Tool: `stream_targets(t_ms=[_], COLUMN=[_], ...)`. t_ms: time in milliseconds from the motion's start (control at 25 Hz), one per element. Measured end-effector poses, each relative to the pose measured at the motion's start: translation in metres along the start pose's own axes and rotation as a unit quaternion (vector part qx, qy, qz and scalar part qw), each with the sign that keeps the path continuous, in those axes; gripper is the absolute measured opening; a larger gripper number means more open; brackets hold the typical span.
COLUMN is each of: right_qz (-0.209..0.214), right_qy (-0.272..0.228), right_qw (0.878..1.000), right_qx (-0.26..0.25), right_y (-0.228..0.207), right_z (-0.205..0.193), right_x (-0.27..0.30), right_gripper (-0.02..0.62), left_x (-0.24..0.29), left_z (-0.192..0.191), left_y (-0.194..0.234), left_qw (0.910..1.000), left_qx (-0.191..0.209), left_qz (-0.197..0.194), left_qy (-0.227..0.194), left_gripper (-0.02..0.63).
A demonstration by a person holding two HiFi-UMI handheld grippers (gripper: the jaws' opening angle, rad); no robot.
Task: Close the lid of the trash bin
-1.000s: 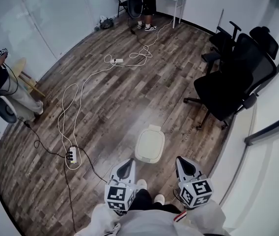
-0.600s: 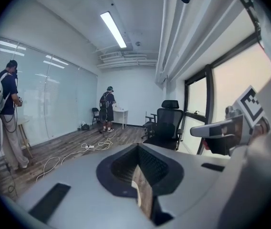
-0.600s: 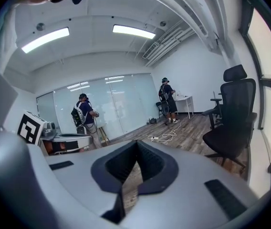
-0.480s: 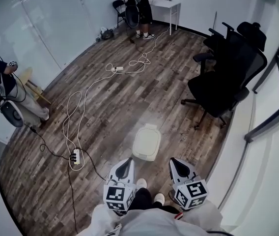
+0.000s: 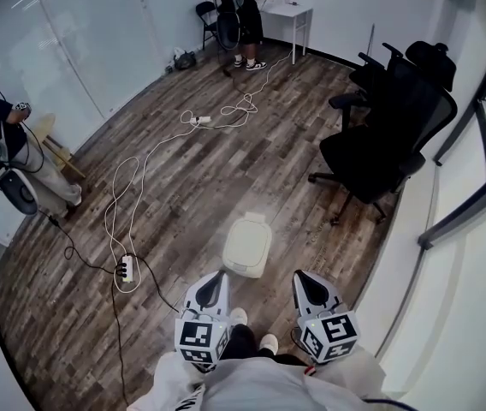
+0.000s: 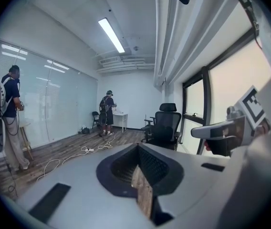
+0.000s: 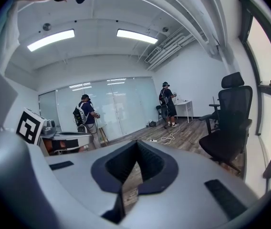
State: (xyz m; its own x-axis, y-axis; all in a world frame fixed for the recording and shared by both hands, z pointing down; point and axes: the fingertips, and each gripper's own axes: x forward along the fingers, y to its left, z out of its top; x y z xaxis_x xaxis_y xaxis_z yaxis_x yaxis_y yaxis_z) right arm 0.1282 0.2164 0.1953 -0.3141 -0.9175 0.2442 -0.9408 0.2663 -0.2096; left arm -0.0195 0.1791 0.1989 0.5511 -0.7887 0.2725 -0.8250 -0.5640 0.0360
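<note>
The left gripper (image 5: 214, 282) and the right gripper (image 5: 305, 282) are held side by side close in front of the body. The jaws of each are brought together with nothing caught between them, and only a thin strip of floor is seen through each slit. Both are aimed level across the room, so the bin is not shown in either gripper view.

Just ahead of and below the two tips, a little nearer the left one, the trash bin (image 5: 247, 248) is stood on the wooden floor (image 5: 192, 187). Its lid (image 5: 250, 236) is seen from above lying flat on the body with no gap visible, which is how the task wants it. Whether it is fully seated cannot be told from this height. The bin is touched by neither gripper, so no closing step is judged to be in hand, and no push on the lid appears to be called for.

Out to the left of the left gripper a power strip (image 5: 126, 269) is laid, with a white cable (image 5: 136, 174) run from it. Ahead and to the right of the right gripper an office chair (image 5: 384, 135) is placed. Far ahead a person (image 5: 241, 7) is stood by a white table (image 5: 288, 12)
</note>
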Motion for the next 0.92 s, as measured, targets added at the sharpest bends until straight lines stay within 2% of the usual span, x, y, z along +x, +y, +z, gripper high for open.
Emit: stream_targets(t_ms=[600,920], right_qz=[-0.001,-0.007], right_qy=[-0.004,0.003], right_qw=[1.000,1.000], right_qx=[-0.002,0.000], right_y=[0.000,-0.002], right_z=[0.016,0.019], right_x=[0.028,0.042], right_gripper=[0.023,0.023], left_x=[0.016,0.023], left_z=[0.018,0.016], left_y=[0.028,0.030], left_qw=[0.9998,1.0000], left_qx=[0.001,-0.002], left_qz=[0.014,0.005], left_qy=[-0.010,-0.004], left_gripper=[0.005,0.005])
